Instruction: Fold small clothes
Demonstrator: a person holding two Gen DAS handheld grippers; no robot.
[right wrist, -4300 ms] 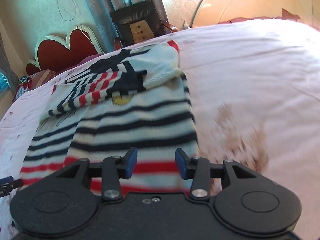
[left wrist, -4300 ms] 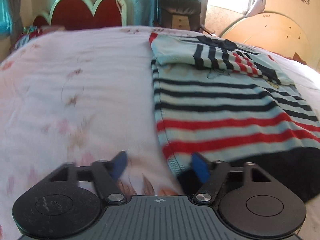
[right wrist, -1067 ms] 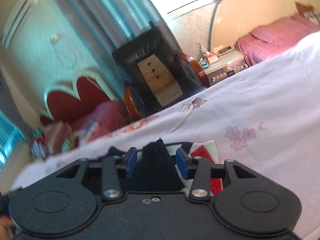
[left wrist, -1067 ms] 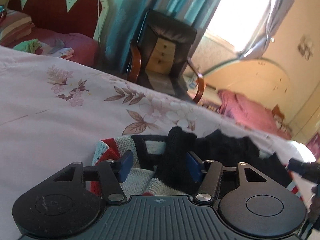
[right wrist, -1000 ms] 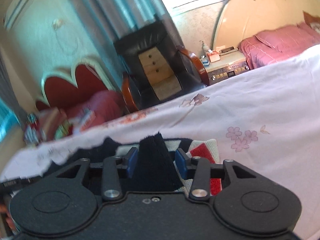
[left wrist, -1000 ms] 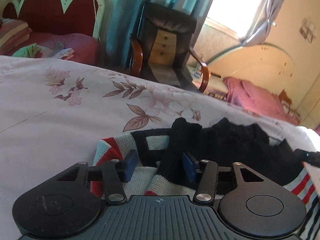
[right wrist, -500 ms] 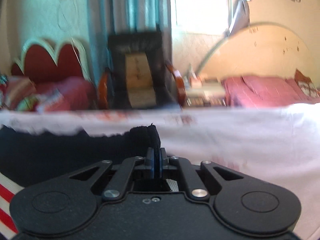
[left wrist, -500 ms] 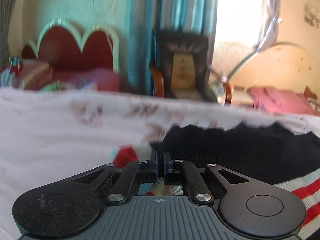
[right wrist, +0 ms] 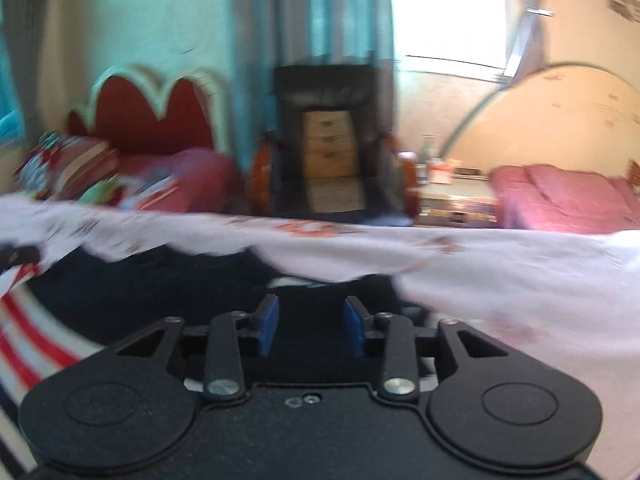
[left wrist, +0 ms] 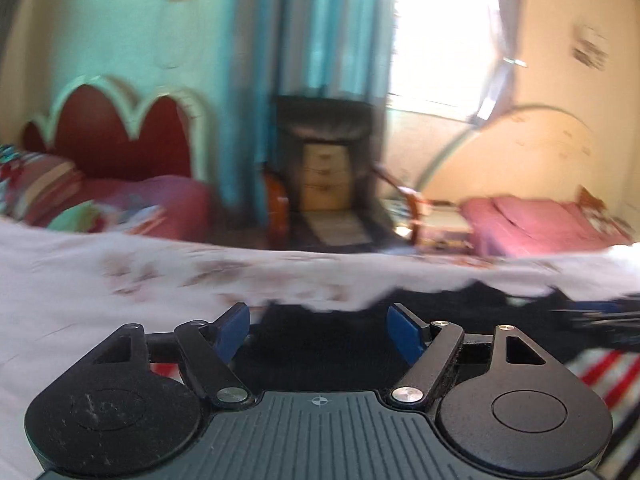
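Striped knit sweater with black hem (left wrist: 320, 344) on floral white bedsheet (left wrist: 80, 300), red stripes right in left view, left in right view, left gripper (left wrist: 318, 330) fingers spread wide, right gripper (right wrist: 311, 325) fingers partly spread, both just reopened off the hem pinched half a second before.

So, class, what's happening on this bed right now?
A person is folding a striped sweater on a floral bedsheet, one gripper in each hand. The left gripper and right gripper have just been opening. Both stand open over the sweater's black hem, with nothing pinched, so the fold looks laid down and released.
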